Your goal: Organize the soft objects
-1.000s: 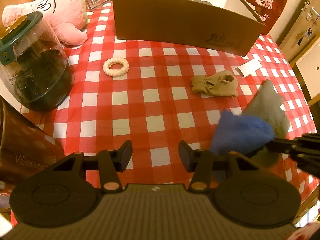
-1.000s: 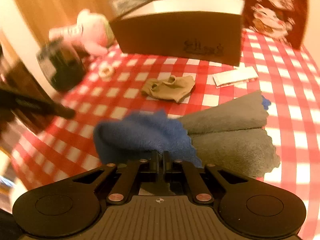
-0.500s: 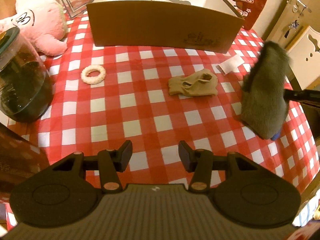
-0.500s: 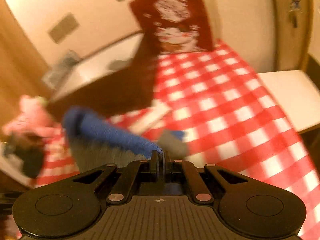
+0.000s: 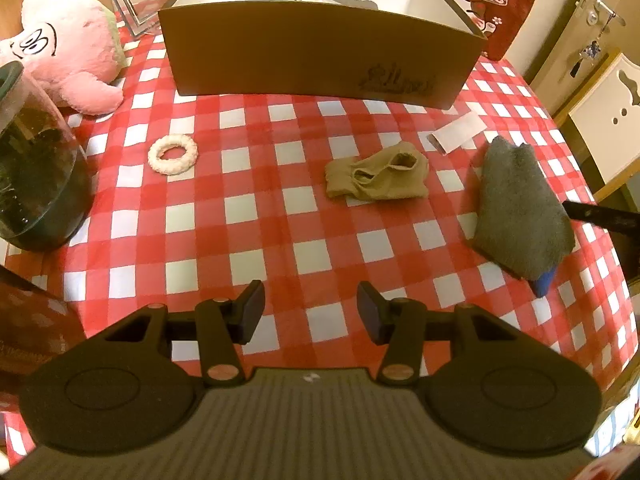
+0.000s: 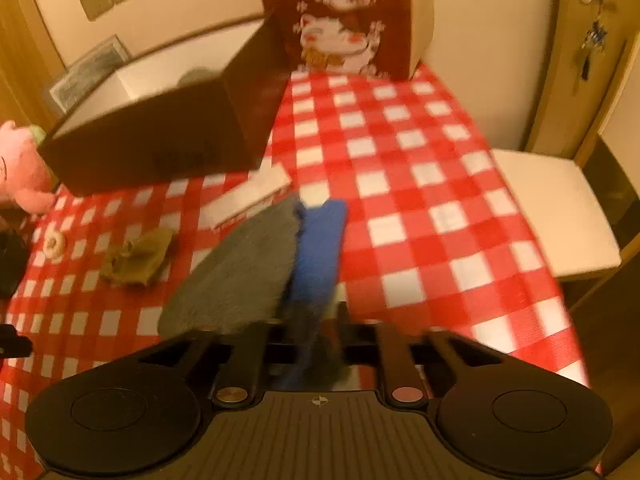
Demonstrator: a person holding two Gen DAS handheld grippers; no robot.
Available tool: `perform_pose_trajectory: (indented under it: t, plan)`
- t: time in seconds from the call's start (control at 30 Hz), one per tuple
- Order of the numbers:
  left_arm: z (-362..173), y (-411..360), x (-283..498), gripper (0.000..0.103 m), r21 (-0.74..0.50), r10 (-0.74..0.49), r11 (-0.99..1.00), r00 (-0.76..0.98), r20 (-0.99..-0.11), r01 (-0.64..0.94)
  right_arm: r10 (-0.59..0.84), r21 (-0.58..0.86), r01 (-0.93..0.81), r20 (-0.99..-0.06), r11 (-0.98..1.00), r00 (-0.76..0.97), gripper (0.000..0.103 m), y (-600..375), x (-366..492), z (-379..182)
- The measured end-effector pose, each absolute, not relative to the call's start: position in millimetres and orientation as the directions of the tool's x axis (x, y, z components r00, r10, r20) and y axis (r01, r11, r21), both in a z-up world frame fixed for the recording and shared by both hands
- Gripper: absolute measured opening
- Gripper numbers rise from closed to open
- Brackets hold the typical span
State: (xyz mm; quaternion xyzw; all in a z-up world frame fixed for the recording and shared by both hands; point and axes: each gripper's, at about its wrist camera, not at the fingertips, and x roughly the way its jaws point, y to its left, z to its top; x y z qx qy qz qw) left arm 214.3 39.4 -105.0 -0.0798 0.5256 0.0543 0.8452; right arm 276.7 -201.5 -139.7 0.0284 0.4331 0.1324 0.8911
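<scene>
The grey-and-blue towel [image 6: 256,268] is seen lying on the red-checked counter [image 5: 256,216], near the counter's right edge, just beside the beige socks [image 5: 376,178]. The jaws of the right gripper [image 6: 310,344] have just been opening; they stand apart, with the towel's near end between them. The left gripper [image 5: 310,312] is held above bare cloth, jaws spread and empty. The cardboard box [image 5: 320,48] stands behind.
</scene>
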Motion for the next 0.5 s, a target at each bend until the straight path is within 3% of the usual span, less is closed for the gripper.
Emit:
perform_pose_trajectory:
  t: [0.03,0.07,0.27,0.5]
  plan:
    - [-105,38,216,0.048,-0.079,0.007,0.981,0.442,-0.897,-0.175,0.267,0.17,-0.214,-0.749,0.962,0.606,0.053,-203,275,-134]
    - [-106,38,217,0.048,-0.08,0.005,0.982,0.441,-0.897,-0.174,0.278,0.18,-0.216,-0.727,0.96,0.628,0.064,-205,271,-126]
    - [-110,30,229,0.048,-0.085,-0.009,0.984,0.432,-0.902,-0.158,0.404,0.229,-0.343,-0.668,0.911,0.625,0.08,-185,270,-112]
    - [-114,29,238,0.048,-0.086,-0.01,0.983,0.424,-0.906,-0.16,0.364,0.084,-0.479,-0.765,0.874,0.531,0.091,-135,278,-151]
